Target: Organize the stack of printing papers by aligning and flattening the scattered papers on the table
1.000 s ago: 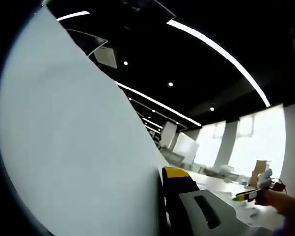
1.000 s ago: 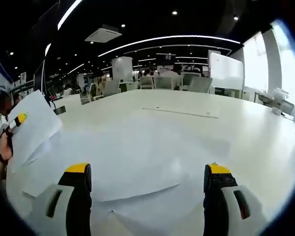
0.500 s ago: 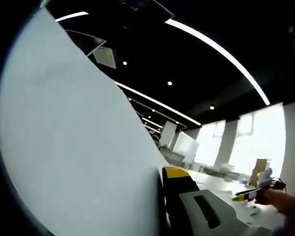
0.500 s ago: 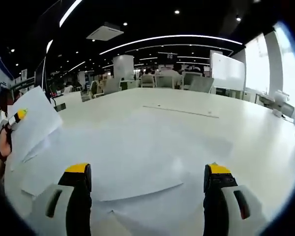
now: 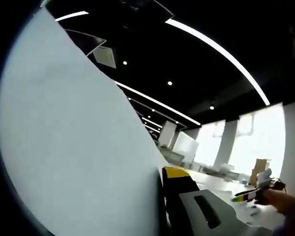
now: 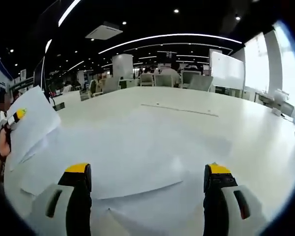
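2 grippers, mine. Left gripper (image 6: 17, 117): jaws clamped on 1 sheet (image 5: 73, 147), held up off the table (image 6: 196, 132); in the left gripper view the sheet stands on the left, its slanted edge running down to my yellow-tipped jaw. In the right gripper view that lifted sheet sits at far left, a hand (image 6: 1, 142) behind it. Right gripper (image 6: 146, 184): jaws wide apart, nothing between them, hovering low over the papers (image 6: 132, 169).

Papers: several loose white sheets, overlapping, edges and corners askew, lying flat on the table between and ahead of my right jaws. Beyond them the white table runs bare to its far edge; open room to the right.

Room: dark ceiling with curved light strips, bright windows, whiteboard (image 6: 227, 71), chairs at the far end. Right gripper (image 5: 248, 195) visible at lower right of the left gripper view.

Change from 0.5 s ago: near none; the right gripper view has shifted slightly, the sheet stays gripped.
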A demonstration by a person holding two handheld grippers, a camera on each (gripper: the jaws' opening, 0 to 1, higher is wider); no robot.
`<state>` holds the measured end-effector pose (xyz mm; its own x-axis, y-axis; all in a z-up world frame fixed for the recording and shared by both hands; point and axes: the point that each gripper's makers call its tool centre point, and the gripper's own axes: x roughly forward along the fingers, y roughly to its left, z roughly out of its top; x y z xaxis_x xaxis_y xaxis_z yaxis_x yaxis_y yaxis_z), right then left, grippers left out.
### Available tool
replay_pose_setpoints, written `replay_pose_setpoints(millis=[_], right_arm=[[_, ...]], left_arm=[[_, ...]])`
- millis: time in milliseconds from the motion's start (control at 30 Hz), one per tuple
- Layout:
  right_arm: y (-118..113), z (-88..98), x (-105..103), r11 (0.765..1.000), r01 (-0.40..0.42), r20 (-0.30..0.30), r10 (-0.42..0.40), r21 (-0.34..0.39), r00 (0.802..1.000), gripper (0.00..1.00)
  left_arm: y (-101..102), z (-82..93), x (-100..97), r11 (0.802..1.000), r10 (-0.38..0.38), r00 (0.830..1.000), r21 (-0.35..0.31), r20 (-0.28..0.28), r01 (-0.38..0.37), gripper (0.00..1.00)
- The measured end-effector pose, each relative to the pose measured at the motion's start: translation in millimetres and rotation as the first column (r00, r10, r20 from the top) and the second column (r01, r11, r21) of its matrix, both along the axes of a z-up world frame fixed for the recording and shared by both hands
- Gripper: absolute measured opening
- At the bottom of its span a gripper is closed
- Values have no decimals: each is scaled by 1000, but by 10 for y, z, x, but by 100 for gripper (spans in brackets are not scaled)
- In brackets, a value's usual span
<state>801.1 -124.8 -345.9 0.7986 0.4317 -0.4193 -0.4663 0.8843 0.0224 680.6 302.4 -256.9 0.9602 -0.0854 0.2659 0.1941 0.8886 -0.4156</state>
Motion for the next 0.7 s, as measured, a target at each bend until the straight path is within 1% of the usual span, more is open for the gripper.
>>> replay_pose_setpoints(millis=[100,633,667,700], right_arm=[[11,15,8,1000,-2,8,2,-1,1000,90],[46,-54,7,1000,-9,-5,9,-29,1000,90],[47,-47,4,999,-8,-2,7,-34,1000,90],[40,-12,12,999,-3,16,4,-42,1000,90]], left_arm=[[5,-2,2,1000,0,1000,-1,0,0,10],[4,-7,10,1000,-4,1000,-2,0,4,10],[3,-7,11,1000,-4,1000,-1,0,4,10],[3,-8,12,1000,-4,1000,-1,0,4,10]])
